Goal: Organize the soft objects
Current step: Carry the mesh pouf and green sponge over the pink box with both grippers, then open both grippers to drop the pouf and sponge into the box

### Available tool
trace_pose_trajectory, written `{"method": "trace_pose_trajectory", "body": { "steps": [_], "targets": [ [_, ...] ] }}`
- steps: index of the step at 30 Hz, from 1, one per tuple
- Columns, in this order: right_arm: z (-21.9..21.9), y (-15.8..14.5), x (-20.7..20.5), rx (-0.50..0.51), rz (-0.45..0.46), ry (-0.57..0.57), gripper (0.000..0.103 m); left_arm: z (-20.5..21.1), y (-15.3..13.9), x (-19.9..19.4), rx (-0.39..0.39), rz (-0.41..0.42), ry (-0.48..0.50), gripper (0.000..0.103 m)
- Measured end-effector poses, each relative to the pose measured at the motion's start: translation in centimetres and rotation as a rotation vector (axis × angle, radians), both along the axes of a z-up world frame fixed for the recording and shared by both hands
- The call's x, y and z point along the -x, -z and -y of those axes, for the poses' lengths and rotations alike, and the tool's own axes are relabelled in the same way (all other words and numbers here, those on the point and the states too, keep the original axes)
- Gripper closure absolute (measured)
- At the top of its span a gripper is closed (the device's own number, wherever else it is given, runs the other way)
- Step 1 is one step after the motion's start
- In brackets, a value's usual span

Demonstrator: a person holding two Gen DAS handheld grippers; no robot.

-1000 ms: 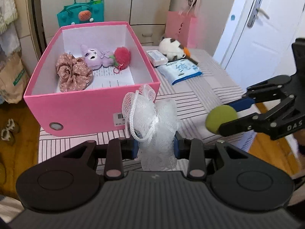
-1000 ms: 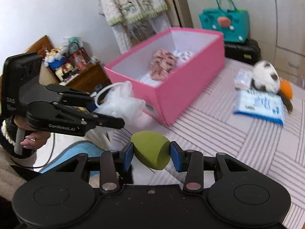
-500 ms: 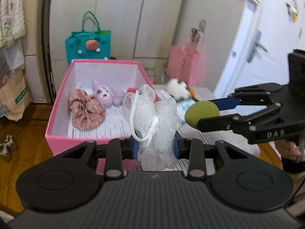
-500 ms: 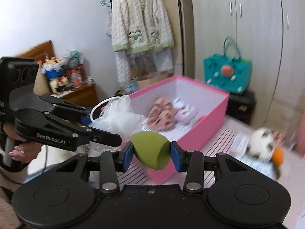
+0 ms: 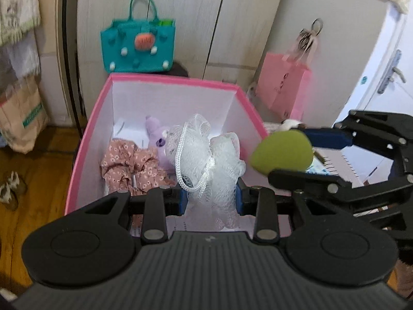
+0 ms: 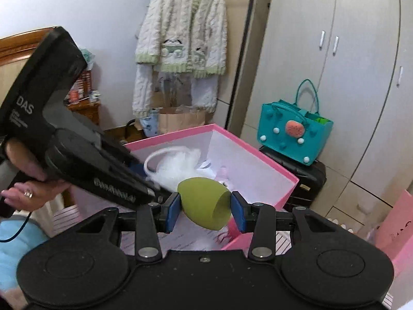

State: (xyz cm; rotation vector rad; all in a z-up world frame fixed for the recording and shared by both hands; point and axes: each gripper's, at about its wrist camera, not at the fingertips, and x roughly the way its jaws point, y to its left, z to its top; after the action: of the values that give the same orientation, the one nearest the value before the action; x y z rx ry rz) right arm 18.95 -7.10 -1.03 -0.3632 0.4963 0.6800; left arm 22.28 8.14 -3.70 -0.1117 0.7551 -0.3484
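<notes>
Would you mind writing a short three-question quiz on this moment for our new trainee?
1. True or false: the left gripper is shut on the white mesh puff.
2. Which item does the right gripper hold? A: a floral scrunchie; B: a green sponge; C: a purple plush.
3. Fill in: the scrunchie and the purple plush lie inside the pink ____.

Key
1. True: both pads press the puff, held above the box.
2. B
3. box
</notes>
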Motion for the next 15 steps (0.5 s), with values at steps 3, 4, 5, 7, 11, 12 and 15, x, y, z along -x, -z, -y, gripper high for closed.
{"method": "trace_pose_trajectory", "body": {
  "steps": [3,4,5,7,11,12,15],
  "targets": [
    [-0.9,0.7,-1.3,0.041,-0.011,-0.006,0.055,0.0,0.4,-1.5,-0.014,-0.046,0.015,0.070],
    [-1.1,1.0,-2.0,0.045,-0.023,-0.006,0.055,0.0,0.5,-1.8,-0.019,-0.056,0.016,0.070],
    [-1.2,1.2,-2.6,0.052,-0.037,-0.012,0.055,-0.1,0.6,-2.0,-0.025,-0.063,0.018,0.070],
    [-1.6,1.8,-3.5,0.080,-0.047,-0.032,0.055,-0.1,0.9,-2.6,-0.034,-0.087,0.018,0.070],
    [-2.9,2.9,-4.5,0.166,-0.025,-0.075,0.055,-0.5,1.6,-4.3,-0.028,-0.154,-0.006,0.070],
    [-3.1,3.1,-4.7,0.177,-0.027,-0.079,0.055,-0.5,1.7,-4.6,-0.027,-0.165,-0.013,0.069],
    [-3.6,3.6,-5.5,0.198,-0.041,-0.082,0.055,-0.5,1.5,-4.9,-0.026,-0.186,-0.008,0.066]
  ]
}}
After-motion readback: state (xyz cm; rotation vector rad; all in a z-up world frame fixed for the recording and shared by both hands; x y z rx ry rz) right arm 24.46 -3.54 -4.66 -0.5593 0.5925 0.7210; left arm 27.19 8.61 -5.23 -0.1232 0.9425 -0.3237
